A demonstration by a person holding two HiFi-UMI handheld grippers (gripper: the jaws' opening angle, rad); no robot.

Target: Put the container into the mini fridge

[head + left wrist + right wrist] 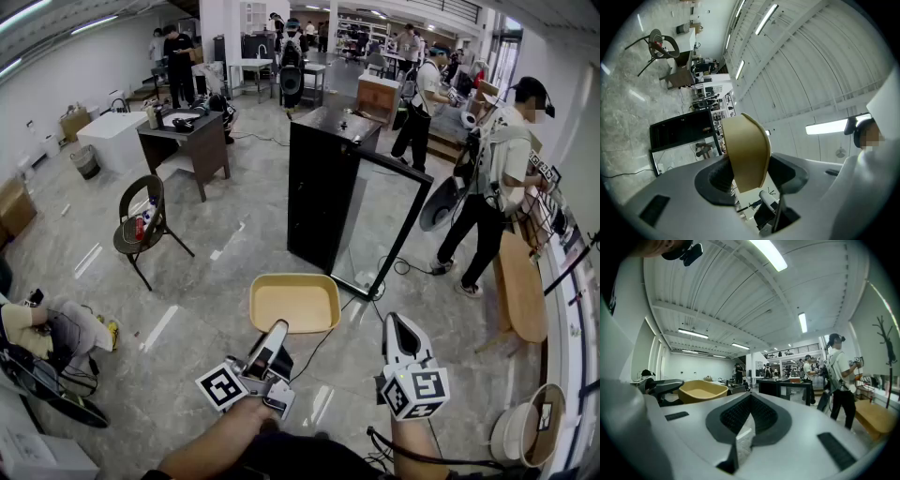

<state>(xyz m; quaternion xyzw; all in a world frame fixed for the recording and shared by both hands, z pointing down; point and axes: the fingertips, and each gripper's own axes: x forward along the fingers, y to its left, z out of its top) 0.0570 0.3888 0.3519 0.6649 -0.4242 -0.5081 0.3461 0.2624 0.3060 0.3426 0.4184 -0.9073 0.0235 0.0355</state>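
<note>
Left hand-held gripper (277, 330) clamped on the yellow container (293, 303), right hand-held gripper (397, 324) seemingly closed and empty, mini fridge (319, 187) ahead.

Left claw (279, 330) clamps the container (293, 303); right claw (396, 323) closed.

The container's (295, 305) near rim is hidden behind the left gripper (279, 328); in the left gripper view its lower edge vanishes between the pads (715, 180). Beyond it, the inside of the fridge (319, 187) is too dark to read. Far to that gripper's left, the small things on the chair (127, 242) cannot be told.
</note>
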